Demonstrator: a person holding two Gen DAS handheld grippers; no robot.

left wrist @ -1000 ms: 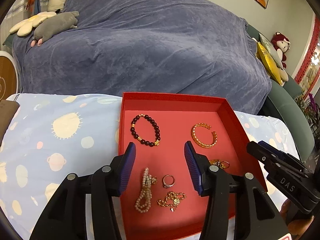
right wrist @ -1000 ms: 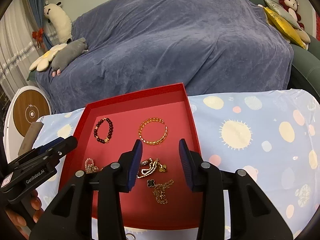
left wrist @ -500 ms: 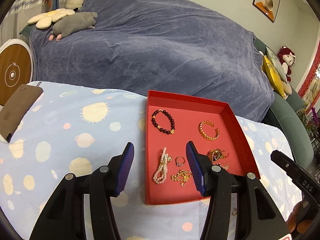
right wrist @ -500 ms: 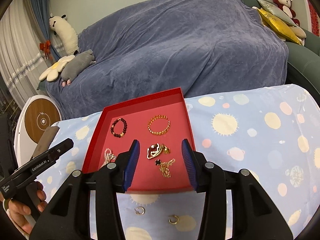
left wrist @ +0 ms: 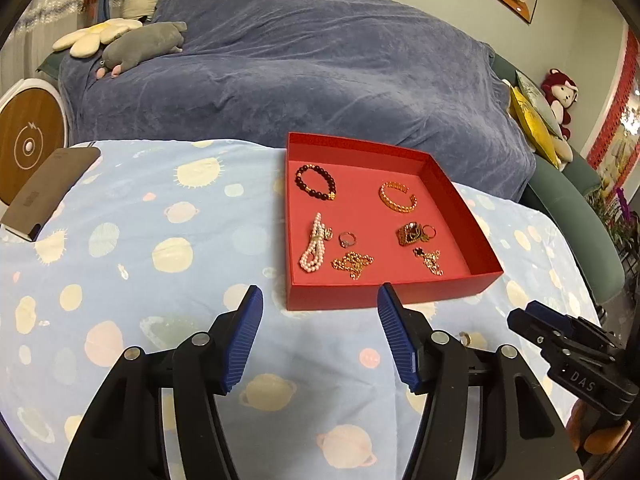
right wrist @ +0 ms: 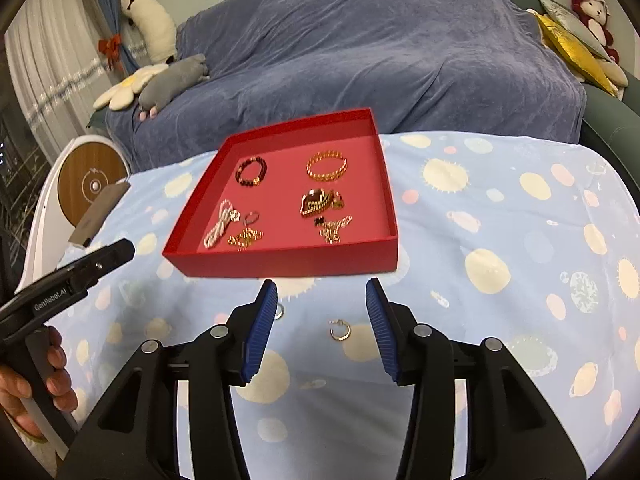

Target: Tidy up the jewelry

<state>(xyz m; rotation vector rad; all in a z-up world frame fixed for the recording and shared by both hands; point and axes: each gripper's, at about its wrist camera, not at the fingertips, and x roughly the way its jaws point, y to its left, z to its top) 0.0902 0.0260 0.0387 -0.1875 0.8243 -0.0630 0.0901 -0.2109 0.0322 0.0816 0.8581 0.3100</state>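
A red tray [left wrist: 384,292] sits on a blue spotted cloth. It holds a dark bead bracelet [left wrist: 315,182], a gold bangle [left wrist: 398,197], a pearl strand [left wrist: 314,248], a ring [left wrist: 346,239] and gold chains [left wrist: 353,263]. My left gripper [left wrist: 320,292] hovers just short of the tray's near wall, its jaws opening with nothing between them. My right gripper [right wrist: 322,286] hangs in front of the tray [right wrist: 288,264], its jaws also opening and empty. Two small hoop earrings lie loose on the cloth, one [right wrist: 340,330] between the right fingers' line, the other [right wrist: 279,312] by the left finger.
A sofa under a blue-grey cover [left wrist: 320,60] stands behind the table, with plush toys [left wrist: 140,44] on it. A brown flat case [left wrist: 48,192] lies at the cloth's left edge beside a round wood-faced device [left wrist: 28,148]. A hand [right wrist: 24,384] holds the left gripper's handle.
Both grippers have drawn back from over the tray to the cloth in front of it. Their jaws stand wider. The two loose hoop earrings have come into view.
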